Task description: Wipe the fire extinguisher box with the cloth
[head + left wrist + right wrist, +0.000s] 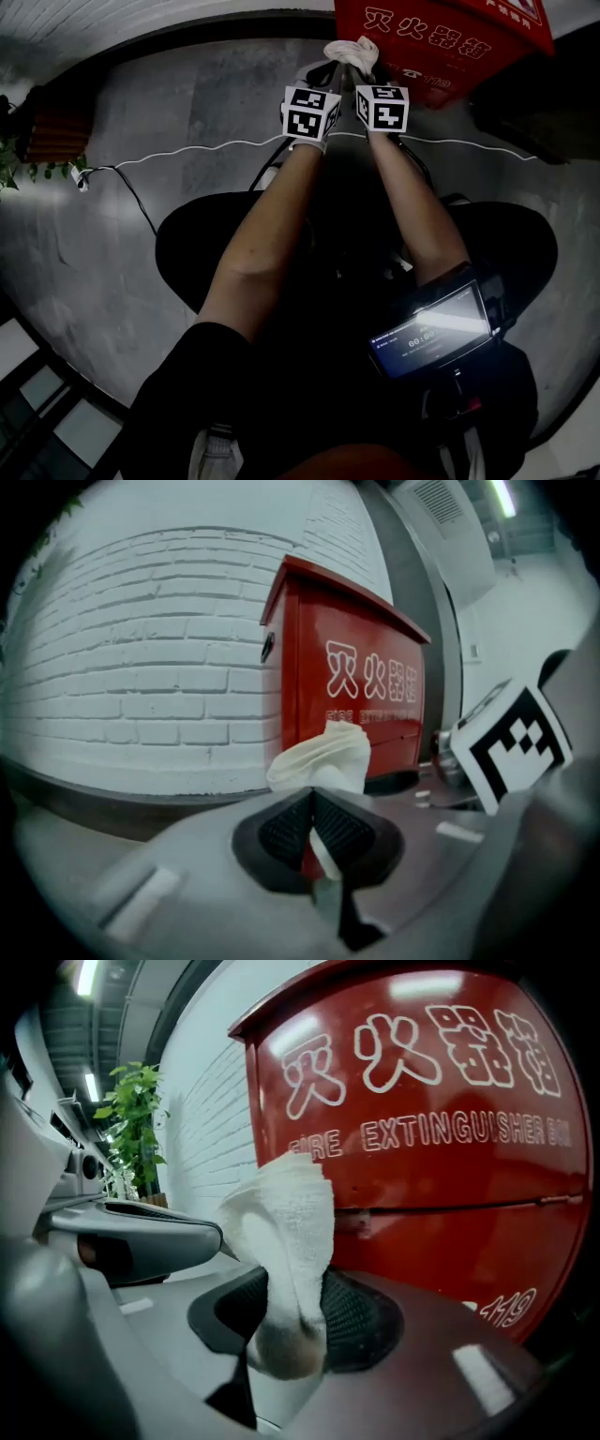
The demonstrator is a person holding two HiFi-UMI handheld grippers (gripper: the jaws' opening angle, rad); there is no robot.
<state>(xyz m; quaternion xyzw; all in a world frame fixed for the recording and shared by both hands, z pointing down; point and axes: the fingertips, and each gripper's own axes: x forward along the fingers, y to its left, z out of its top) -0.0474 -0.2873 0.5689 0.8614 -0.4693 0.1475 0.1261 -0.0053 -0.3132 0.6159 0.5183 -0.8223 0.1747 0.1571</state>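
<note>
Head view looked down on two bare forearms (272,234) reaching forward side by side, with the left hand-held gripper (330,67) and the right hand-held gripper (367,67) close together, both meeting at a bunched white cloth (351,49). The cloth sat just before the lower left edge of the red fire extinguisher box (441,37), above the grey floor (187,94), across which a thin white cable (206,150) ran. Left gripper view showed that gripper's jaws clenched on a thin fold of the cloth, the rest puffing up above them, and the box stood beyond against a white brick wall (141,667). Right gripper view showed its jaws pinched on a thick roll of the same cloth, with the box front and its white lettering filling the frame just behind. Whether the cloth touched the box could not be told. A green plant (136,1119) stood at the far left.
</note>
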